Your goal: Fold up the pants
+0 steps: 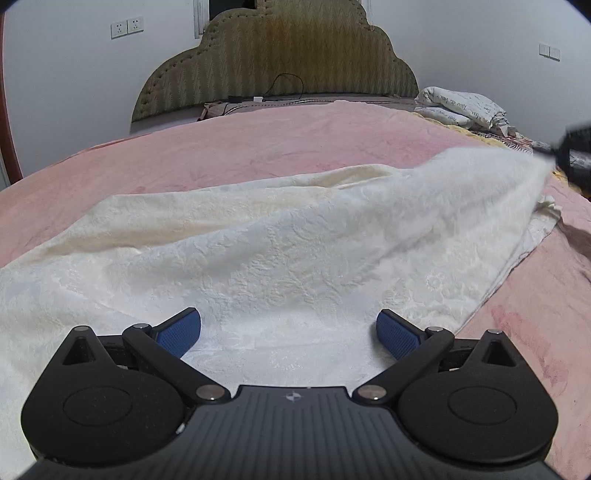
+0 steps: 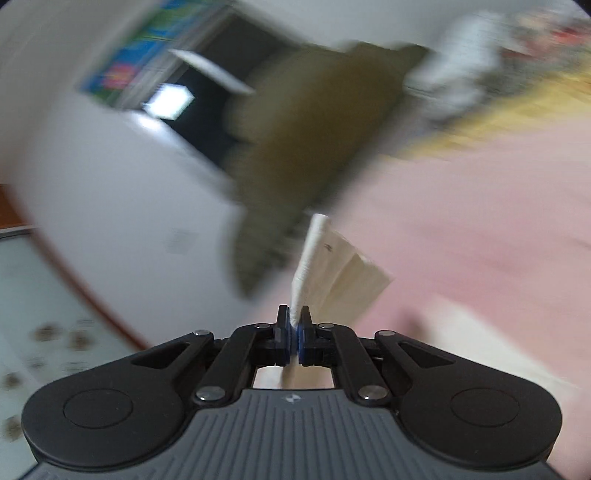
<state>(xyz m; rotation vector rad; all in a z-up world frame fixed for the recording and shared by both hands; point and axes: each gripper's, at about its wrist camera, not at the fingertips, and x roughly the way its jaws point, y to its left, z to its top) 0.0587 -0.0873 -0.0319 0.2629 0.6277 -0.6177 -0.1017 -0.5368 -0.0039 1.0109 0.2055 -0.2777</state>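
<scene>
Cream-white textured pants [image 1: 280,251] lie spread across the pink bedspread [image 1: 258,147]. My left gripper [image 1: 289,334] is open just above the near part of the pants, its blue pads [image 1: 177,334] wide apart with nothing between them. My right gripper [image 2: 294,325] is shut on an edge of the pants [image 2: 325,266], holding it lifted off the bed. In the left wrist view the right gripper [image 1: 574,151] shows blurred at the far right, pulling that end of the fabric up. The right wrist view is motion-blurred.
A padded olive headboard [image 1: 280,62] stands at the far end of the bed. Folded printed bedding [image 1: 461,105] lies at the back right. A cable and charger [image 1: 255,99] rest by the headboard. White walls with sockets [image 1: 127,26] surround the bed.
</scene>
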